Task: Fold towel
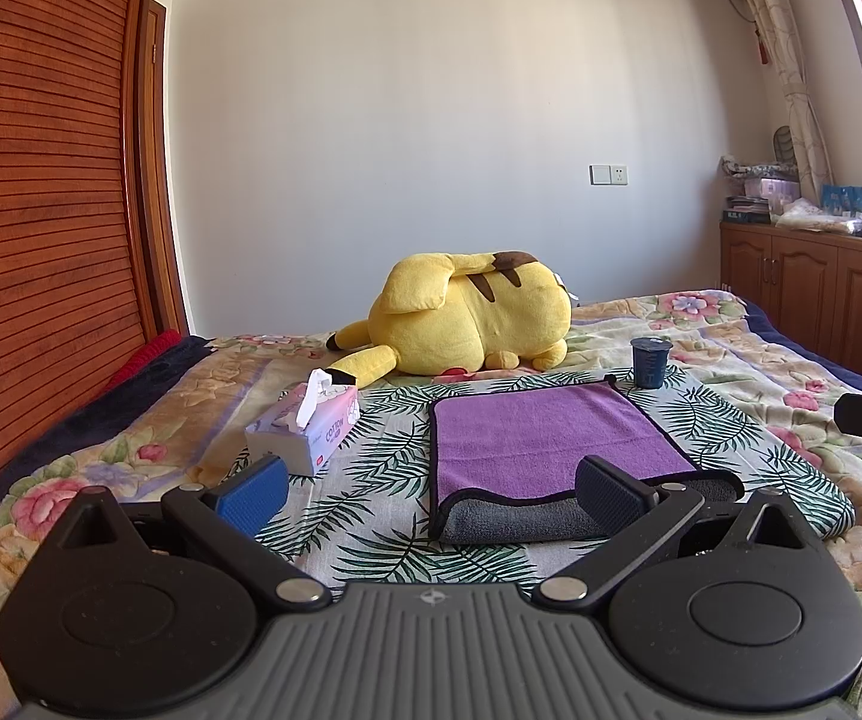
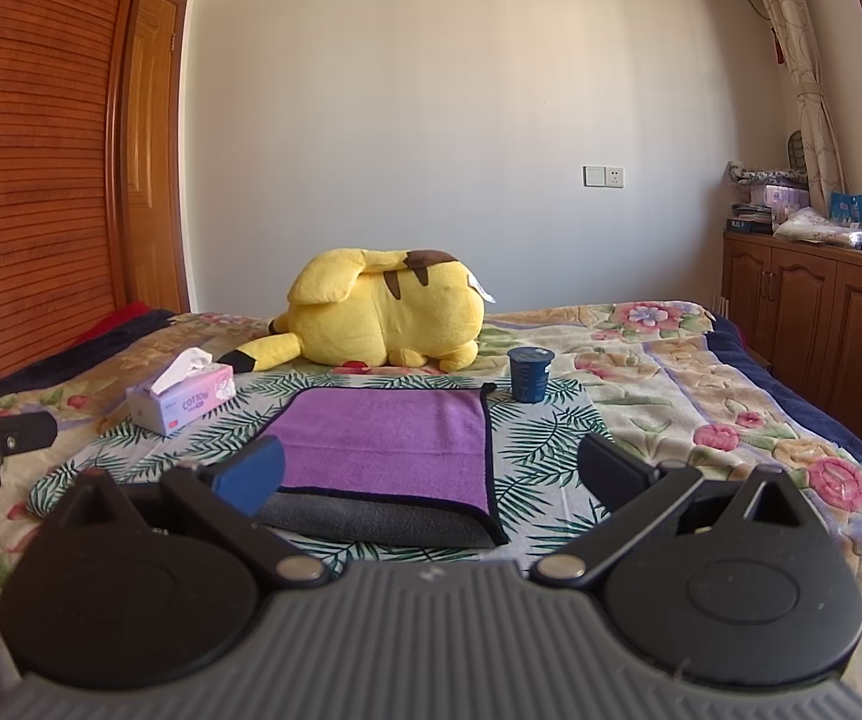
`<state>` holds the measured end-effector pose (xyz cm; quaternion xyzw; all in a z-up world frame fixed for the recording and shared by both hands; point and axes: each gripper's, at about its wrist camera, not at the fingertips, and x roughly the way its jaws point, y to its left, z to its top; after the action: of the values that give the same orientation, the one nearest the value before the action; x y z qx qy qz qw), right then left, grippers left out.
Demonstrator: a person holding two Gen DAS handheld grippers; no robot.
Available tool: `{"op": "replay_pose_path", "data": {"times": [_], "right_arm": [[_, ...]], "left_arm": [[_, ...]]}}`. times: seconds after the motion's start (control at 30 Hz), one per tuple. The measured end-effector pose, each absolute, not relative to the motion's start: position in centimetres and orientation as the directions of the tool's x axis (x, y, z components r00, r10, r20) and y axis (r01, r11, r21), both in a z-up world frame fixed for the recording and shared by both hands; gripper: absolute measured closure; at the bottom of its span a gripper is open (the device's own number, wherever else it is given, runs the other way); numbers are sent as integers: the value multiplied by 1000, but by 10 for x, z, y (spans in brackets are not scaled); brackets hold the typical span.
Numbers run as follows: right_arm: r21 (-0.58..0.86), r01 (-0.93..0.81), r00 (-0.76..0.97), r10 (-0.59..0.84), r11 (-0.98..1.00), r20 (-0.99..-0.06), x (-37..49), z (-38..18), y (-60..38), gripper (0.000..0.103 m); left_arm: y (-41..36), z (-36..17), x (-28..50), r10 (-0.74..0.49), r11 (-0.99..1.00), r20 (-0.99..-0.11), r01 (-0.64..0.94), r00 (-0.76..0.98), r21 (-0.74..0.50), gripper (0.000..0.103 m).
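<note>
The left gripper [image 1: 431, 489] stands wide open, holding nothing, above the near left part of the towel [image 1: 550, 444]; the right gripper [image 2: 431, 480] gapes equally wide and empty over the towel's near right corner. The towel lies flat on the leaf-print cloth [image 1: 383, 450], purple side up, its grey underside showing along the near black-trimmed edge. Left of the towel sits a tissue box [image 1: 305, 426]; beyond its far right corner stands a dark blue cup [image 1: 649, 362]; behind it lies a yellow plush toy [image 1: 466, 318]. Bare cloth borders the towel's side edges.
</note>
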<state>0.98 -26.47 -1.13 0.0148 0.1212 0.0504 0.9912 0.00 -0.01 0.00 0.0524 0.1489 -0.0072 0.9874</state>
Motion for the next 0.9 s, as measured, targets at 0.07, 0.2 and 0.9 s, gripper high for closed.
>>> {"op": "replay_pose_path", "data": {"times": [0.07,0.2,0.9], "right_arm": [[41,-95,966,103,995,-238,10,-11,-265,0],[42,-96,966,103,995,-239,10,-11,-266,0],[25,-113,958,115,993,-261,18,-12,-258,0]], "left_arm": [[0,0,0,2,994,-295,30,956,101,16],[0,0,0,2,994,-296,30,955,102,16],[-3,-2,5,0,993,-320,38,948,113,16]]}}
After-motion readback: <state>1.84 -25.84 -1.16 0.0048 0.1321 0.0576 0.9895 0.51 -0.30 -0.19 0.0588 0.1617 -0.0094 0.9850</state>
